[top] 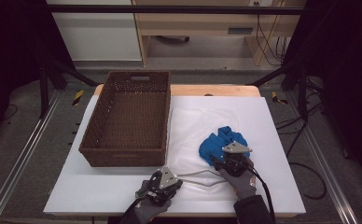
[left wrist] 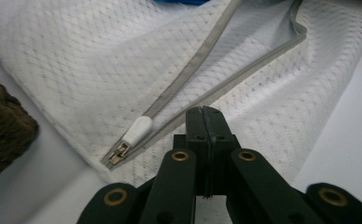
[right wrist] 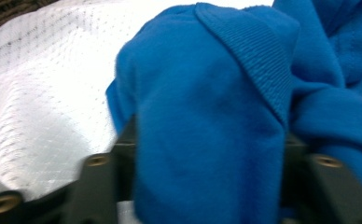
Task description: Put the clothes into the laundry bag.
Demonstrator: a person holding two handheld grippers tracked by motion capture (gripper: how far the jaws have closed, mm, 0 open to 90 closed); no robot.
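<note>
Between right tool [right wrist: 207,186] jaws: blue cloth [right wrist: 207,116].

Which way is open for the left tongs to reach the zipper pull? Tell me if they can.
Probably yes. The left tongs sit shut at the mesh bag's open edge, right beside the white zipper pull, with nothing lying between them; they would need to open first.

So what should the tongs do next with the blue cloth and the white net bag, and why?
Probably lift the bag's edge a little with the left tongs, which are shut on the white mesh bag beside its open zipper. That would widen the mouth, because the right tongs already have the blue cloth between their jaws, lying on the bag, ready to slide in.
</note>
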